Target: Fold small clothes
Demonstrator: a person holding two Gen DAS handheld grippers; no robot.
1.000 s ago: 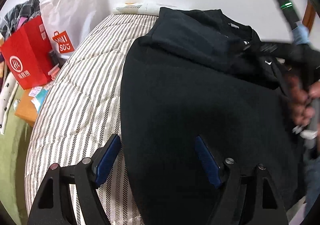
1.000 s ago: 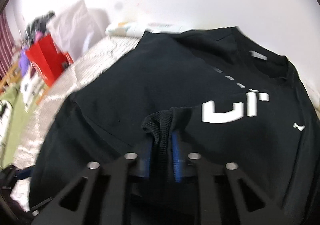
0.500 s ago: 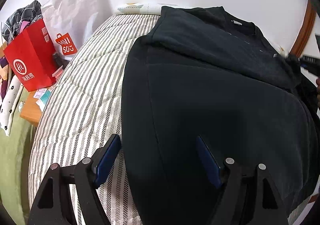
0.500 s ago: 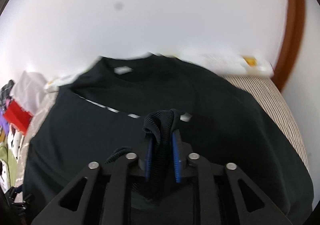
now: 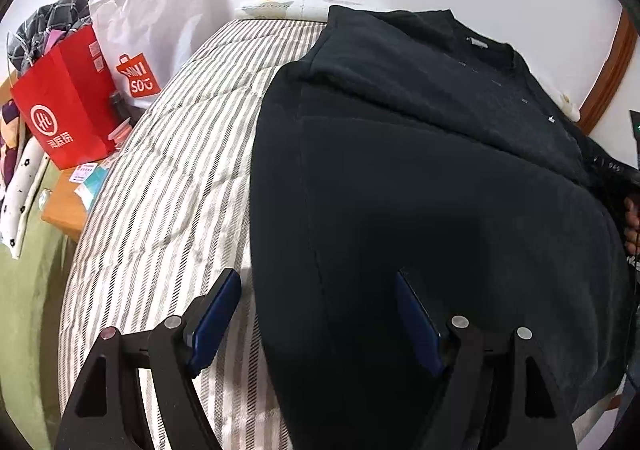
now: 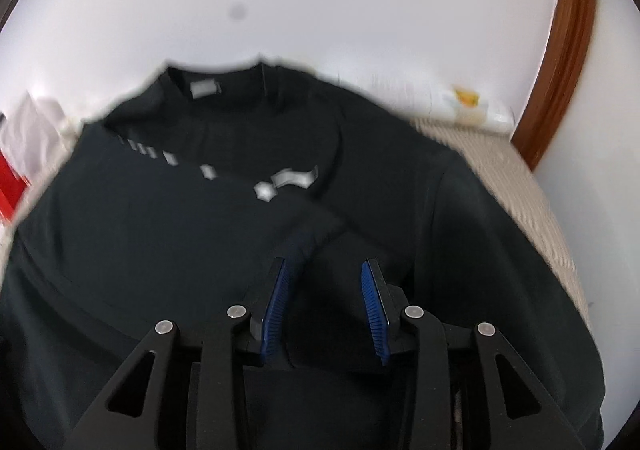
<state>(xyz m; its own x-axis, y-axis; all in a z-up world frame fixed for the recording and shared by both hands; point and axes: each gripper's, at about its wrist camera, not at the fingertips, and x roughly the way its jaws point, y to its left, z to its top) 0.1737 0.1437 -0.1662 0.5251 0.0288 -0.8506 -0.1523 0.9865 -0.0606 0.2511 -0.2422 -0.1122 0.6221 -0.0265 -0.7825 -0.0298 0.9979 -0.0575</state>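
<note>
black sweatshirt (image 6: pixel 200 250) beneath right tool (image 6: pixel 326 270)

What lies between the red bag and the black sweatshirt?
Left wrist view: bare striped bedcover separates the red bag from the black sweatshirt; nothing lies on that stretch.

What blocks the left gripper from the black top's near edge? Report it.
Nothing visible does. The left gripper hangs open right over the black top, whose left edge runs between its fingers on the striped bedcover.
</note>
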